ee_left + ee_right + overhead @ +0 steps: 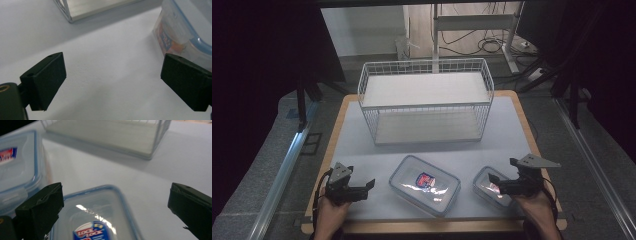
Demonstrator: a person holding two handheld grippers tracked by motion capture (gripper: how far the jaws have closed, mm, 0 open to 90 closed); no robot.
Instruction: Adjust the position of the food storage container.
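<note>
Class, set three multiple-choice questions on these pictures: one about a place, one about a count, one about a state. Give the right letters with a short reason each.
1. Where does the wire basket stand?
A. At the far side of the table, beyond the boxes
B. At the near edge, between the hands
C. On the floor

2. How many lidded plastic boxes lie on the table?
A. One
B. Two
C. Four

3. How are the right gripper's jaws?
A. Shut on a lid
B. Open, holding nothing
C. Shut on the basket

Answers:
1 A: the high view shows it behind both boxes.
2 B: a large box and a small box.
3 B: the right gripper view shows its jaws wide apart above the small box.
</note>
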